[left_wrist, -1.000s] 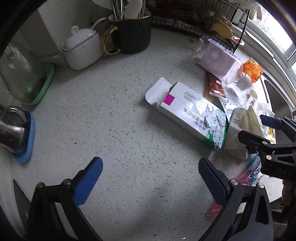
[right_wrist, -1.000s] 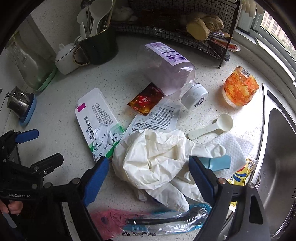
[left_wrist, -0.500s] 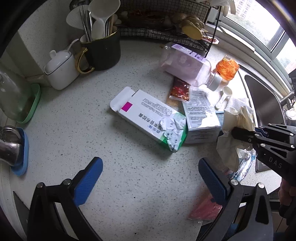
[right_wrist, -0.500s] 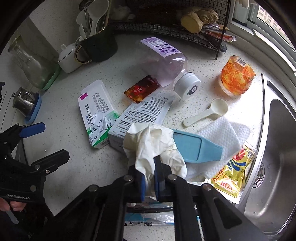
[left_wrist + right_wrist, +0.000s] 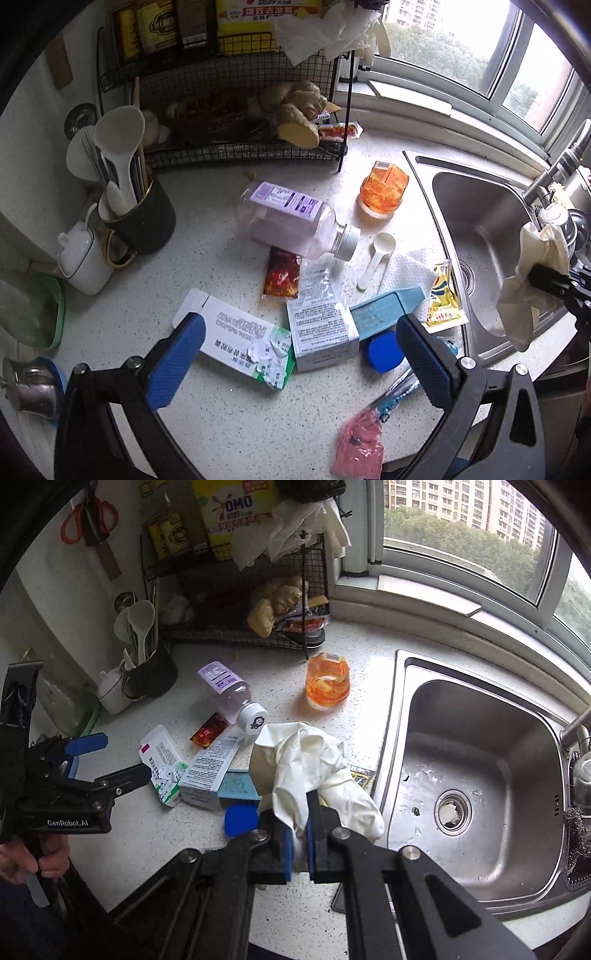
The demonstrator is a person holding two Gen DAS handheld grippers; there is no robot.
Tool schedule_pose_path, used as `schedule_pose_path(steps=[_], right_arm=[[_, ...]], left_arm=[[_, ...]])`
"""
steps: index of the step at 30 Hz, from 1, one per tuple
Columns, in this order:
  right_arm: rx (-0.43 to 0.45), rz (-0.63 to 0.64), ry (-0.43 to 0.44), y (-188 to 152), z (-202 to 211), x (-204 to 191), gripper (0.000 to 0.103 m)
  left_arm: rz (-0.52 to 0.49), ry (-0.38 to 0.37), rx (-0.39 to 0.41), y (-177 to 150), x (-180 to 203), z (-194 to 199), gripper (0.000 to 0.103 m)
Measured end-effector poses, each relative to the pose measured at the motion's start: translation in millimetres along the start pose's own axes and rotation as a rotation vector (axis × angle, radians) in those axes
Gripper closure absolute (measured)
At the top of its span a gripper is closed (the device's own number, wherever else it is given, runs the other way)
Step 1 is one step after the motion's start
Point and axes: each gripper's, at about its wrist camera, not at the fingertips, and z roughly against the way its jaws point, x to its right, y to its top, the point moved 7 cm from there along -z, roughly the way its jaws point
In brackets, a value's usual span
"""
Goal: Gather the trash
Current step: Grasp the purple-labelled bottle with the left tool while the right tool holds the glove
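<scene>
My right gripper (image 5: 299,827) is shut on a crumpled pair of white gloves (image 5: 303,753), held up over the counter edge beside the sink; in the left wrist view the gloves (image 5: 532,291) dangle at the far right. My left gripper (image 5: 301,354) stands open and empty above the litter. Under it lie a white-green medicine box (image 5: 236,336), a second white box (image 5: 321,328), a red sauce packet (image 5: 282,275), a blue lid (image 5: 384,350), a yellow packet (image 5: 443,299) and a pink wrapper (image 5: 358,446).
A tipped bottle (image 5: 295,221), an orange cup (image 5: 384,188), a white scoop (image 5: 376,254) and a paper towel (image 5: 410,269) lie near the steel sink (image 5: 480,221). A wire rack (image 5: 240,147), a utensil mug (image 5: 144,218) and a white pot (image 5: 85,258) line the back.
My right gripper closed on the gloves and lifted them off the counter toward the sink, uncovering a blue flat piece and the lid. Both grippers rose and pulled back; the left stayed open.
</scene>
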Motion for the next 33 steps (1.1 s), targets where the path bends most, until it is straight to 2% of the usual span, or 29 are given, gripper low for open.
schedule_pose_path(steps=[3,5,11,15,19,26,28,31,33], right_arm=[[0.014,-0.046,-0.032,-1,7,17,0.098],[0.009,-0.072,-0.053,-3,7,27,0.098],[-0.017,-0.154,-0.085,-10,3,47,0.098],[-0.038,-0.174,-0.100,-13,1,56,0.098],[-0.055,-0.186,-0.109,-10,-6,61,0.098],[-0.101,-0.208,-0.105,-16,-18,64,0.098],[-0.113,-0.207,-0.105,-18,-20,64,0.098],[-0.126,-0.215,-0.105,-20,-22,64,0.098],[-0.131,-0.220,-0.103,-22,-22,65,0.098]], left_arm=[[-0.082,0.030,0.014,24,2,-8,0.000],[-0.092,0.056,-0.016,39,-5,-17,0.000],[0.099,0.031,-0.127,69,-23,-57,0.000],[0.319,-0.021,-0.195,74,-28,-88,0.000],[0.454,0.019,-0.227,75,-33,-113,0.000],[0.559,0.114,-0.261,73,-44,-149,0.001],[0.587,0.119,-0.271,72,-47,-156,0.002],[0.583,0.145,-0.278,71,-47,-164,0.007],[0.573,0.149,-0.288,69,-46,-171,0.016]])
